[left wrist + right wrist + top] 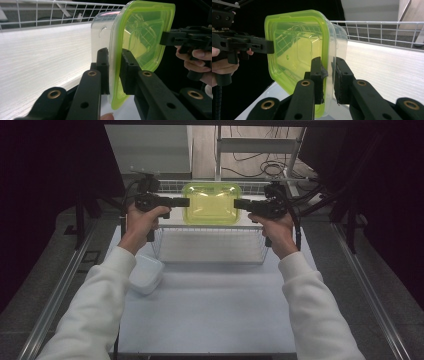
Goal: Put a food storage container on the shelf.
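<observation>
Both grippers are pinching opposite rims of the green-lidded clear container [211, 203]: left gripper [184, 201] and right gripper [239, 204] are clamping lid edge, prob. keeping it level, while holding it above wire basket [210, 246], w/ white tub [145, 274] nearby.

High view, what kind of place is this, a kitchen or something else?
Probably a lab recording bench, not a kitchen: a bare white table flanked by metal rails, loose cables on the floor behind, dark screens around.
</observation>
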Available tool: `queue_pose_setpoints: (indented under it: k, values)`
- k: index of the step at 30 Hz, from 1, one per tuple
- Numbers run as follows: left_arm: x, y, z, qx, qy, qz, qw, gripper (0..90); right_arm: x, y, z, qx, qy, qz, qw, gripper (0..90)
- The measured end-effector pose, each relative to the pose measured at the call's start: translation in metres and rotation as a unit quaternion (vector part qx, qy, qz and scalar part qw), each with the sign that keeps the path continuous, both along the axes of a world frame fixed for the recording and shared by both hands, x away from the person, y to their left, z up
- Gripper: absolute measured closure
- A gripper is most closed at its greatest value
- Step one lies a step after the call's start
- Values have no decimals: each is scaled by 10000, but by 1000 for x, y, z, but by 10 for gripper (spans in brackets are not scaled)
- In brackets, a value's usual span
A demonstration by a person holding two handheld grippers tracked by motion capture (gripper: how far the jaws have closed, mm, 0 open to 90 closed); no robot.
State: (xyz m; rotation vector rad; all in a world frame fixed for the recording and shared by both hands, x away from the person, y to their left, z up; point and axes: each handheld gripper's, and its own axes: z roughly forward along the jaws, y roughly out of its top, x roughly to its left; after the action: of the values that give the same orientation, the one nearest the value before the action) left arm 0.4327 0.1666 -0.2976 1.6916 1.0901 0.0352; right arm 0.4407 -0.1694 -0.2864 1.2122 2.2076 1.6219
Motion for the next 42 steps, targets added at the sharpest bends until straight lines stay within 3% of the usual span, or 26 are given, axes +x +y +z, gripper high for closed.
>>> queue_pose_setpoints:
  k: [6, 9, 10, 11, 12, 19, 22, 26, 29, 30, 31, 35, 38, 40, 41, 42]
  values:
    - [13, 0, -7, -75, 257, 37, 9996, 792, 13, 1, -5, -30, 223, -18, 9997, 784]
    - [24, 2, -14, -95, 525, 63, 9986, 792, 23, 4, -9, -58, 422, -37, 9991, 783]
    - [24, 2, -14, -95, 525, 63, 9986, 792, 23, 4, -9, -58, 422, -37, 9991, 783]
    - [30, 2, -19, -66, 662, 85, 9977, 792, 29, 6, -12, -119, 561, -51, 9983, 782]
    - [32, 3, -21, -186, 697, 75, 9974, 793, 32, 6, -14, -146, 625, -66, 9979, 781]
    - [47, 6, -25, -469, 929, 159, 9944, 789, 46, 5, -22, 102, 905, -160, 9957, 772]
    - [53, 6, -25, -466, 995, 209, 9937, 788, 53, 2, -26, 274, 1045, -179, 9940, 762]
    - [59, 7, -29, -632, 1150, 278, 9910, 780, 60, 1, -32, 470, 1137, -242, 9921, 743]
    - [66, 7, -34, -775, 1326, 395, 9873, 769, 66, 2, -37, 615, 1238, -336, 9898, 726]
    - [66, 7, -34, -775, 1326, 395, 9873, 765, 66, 2, -37, 615, 1238, -336, 9898, 726]
    - [69, 7, -37, -888, 1397, 440, 9852, 761, 70, 2, -39, 664, 1286, -408, 9886, 717]
    - [72, 8, -40, -970, 1430, 456, 9839, 748, 74, 3, -42, 741, 1352, -508, 9867, 705]
    - [73, 8, -41, -962, 1398, 472, 9844, 734, 75, 3, -43, 746, 1324, -540, 9869, 694]
    - [72, 6, -42, -916, 1342, 495, 9855, 706, 74, 4, -43, 698, 1272, -583, 9877, 682]
    - [72, 5, -42, -798, 1223, 579, 9876, 681, 73, 5, -43, 684, 1246, -602, 9880, 671]
    - [71, 4, -42, -752, 1192, 603, 9882, 663, 73, 5, -43, 649, 1221, -621, 9884, 655]
